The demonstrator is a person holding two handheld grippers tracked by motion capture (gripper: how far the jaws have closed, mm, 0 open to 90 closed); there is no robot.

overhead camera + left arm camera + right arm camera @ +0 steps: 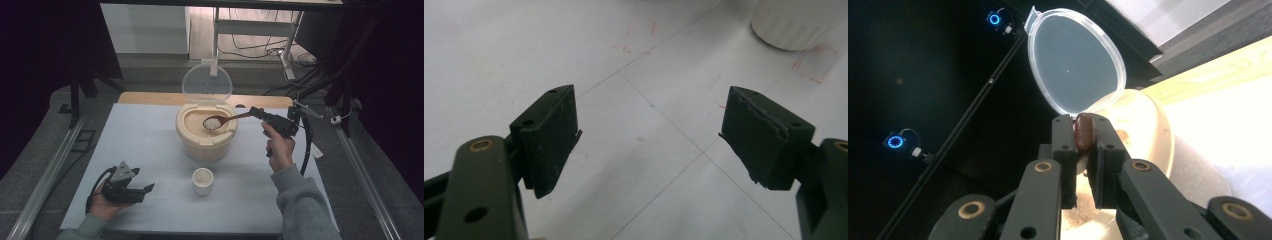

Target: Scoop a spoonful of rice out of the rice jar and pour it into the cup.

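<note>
1. Rice [212, 122] is sitting heaped in the bowl of a wooden spoon [225, 120], which is hovering over the open rice container [206, 134]
2. The right hand-held gripper [256, 113] is clenching the spoon's handle end, keeping it roughly level, probably so the grains are not spilling
3. The container's clear lid [207, 84] is standing hinged upright at the back, leaving the mouth free for scooping
4. A small white cup [203, 180] is waiting on the desk [150, 145] just in front of the container, likely the place for the rice
5. The left hand-held gripper [148, 189] is resting on the desk with jaws spread wide, grasping nothing
</note>
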